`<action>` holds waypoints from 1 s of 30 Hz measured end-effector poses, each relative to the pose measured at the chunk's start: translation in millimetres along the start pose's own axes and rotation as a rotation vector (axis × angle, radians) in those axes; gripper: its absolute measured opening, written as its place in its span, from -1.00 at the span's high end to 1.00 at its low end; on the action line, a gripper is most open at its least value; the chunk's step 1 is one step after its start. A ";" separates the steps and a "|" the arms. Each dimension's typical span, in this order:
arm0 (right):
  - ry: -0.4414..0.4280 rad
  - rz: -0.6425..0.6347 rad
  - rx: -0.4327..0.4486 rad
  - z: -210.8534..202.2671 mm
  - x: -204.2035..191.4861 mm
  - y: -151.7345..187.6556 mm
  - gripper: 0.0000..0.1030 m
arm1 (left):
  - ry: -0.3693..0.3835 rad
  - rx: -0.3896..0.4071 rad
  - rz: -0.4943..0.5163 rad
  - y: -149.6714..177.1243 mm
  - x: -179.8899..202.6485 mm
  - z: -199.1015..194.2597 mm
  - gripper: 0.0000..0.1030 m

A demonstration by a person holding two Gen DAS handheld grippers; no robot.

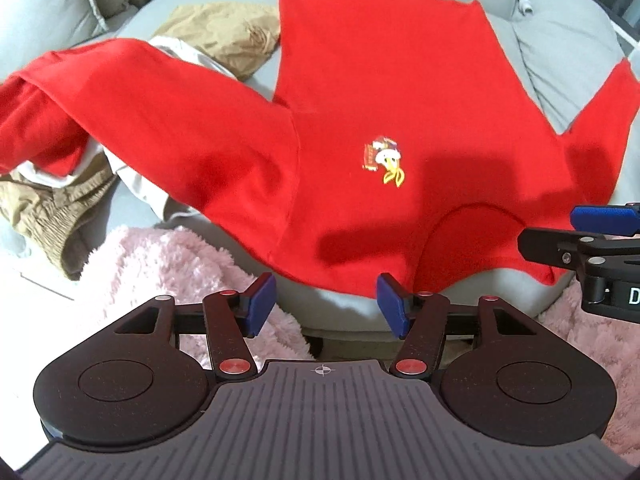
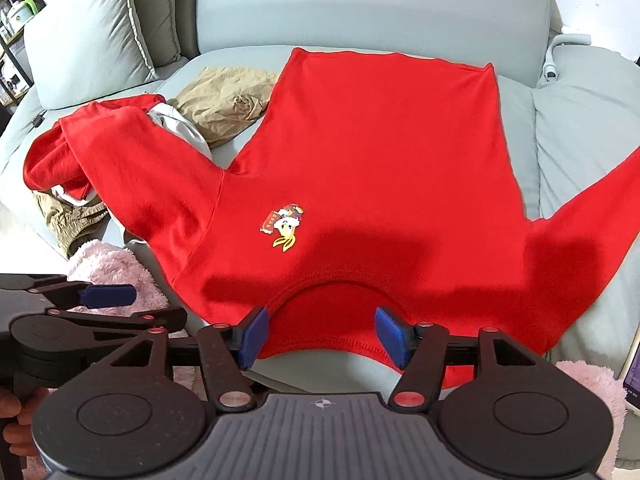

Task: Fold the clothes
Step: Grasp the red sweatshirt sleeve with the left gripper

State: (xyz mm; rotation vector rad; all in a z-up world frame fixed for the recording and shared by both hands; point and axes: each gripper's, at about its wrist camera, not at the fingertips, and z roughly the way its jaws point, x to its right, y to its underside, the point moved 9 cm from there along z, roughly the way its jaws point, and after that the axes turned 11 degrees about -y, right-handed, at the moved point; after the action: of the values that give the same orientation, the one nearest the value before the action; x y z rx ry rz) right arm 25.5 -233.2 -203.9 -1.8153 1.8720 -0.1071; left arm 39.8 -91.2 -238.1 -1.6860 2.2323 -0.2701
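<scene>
Left: khaki shorts [image 2: 68, 216] and a pink fluffy blanket [image 2: 112, 276] sit near the couch edge, one red sleeve draped over the clothes pile. Left gripper [image 1: 326, 306] jaws apart, empty, over the sofa [image 1: 340, 312] front edge. Red sweatshirt [image 2: 372, 152] lies flat on the seat, collar nearest; right gripper [image 2: 320, 336] jaws apart above the collar, gripping nothing.

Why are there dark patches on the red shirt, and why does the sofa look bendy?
Left wrist view: shadows darken the red shirt near its collar. Right wrist view: another wide shadow lies above the collar; the fisheye lens curves the grey sofa edges.
</scene>
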 end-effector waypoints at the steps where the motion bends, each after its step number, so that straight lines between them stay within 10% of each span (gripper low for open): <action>1: 0.001 -0.001 -0.001 0.0 -0.3 0.1 -0.18 | 0.001 0.002 -0.002 -0.6 -0.8 -0.2 -0.20; 13: -0.020 -0.038 0.015 -5.5 -10.2 3.3 -0.31 | 0.103 0.008 -0.086 -9.7 -19.8 -7.4 -0.19; 20: -0.049 -0.062 0.031 -6.3 -19.6 1.3 -0.31 | 0.212 0.110 -0.402 -46.0 -109.6 -20.7 0.00; 30: -0.015 -0.090 -0.016 7.3 -32.5 -0.9 -0.31 | 0.376 0.327 -1.070 -106.6 -333.2 -31.5 0.36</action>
State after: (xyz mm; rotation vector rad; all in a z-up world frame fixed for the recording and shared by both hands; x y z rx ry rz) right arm 28.1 -200.2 -199.7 -1.9057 1.7863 -0.1107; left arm 205.5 196.6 -123.6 -2.5857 1.1242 -1.1858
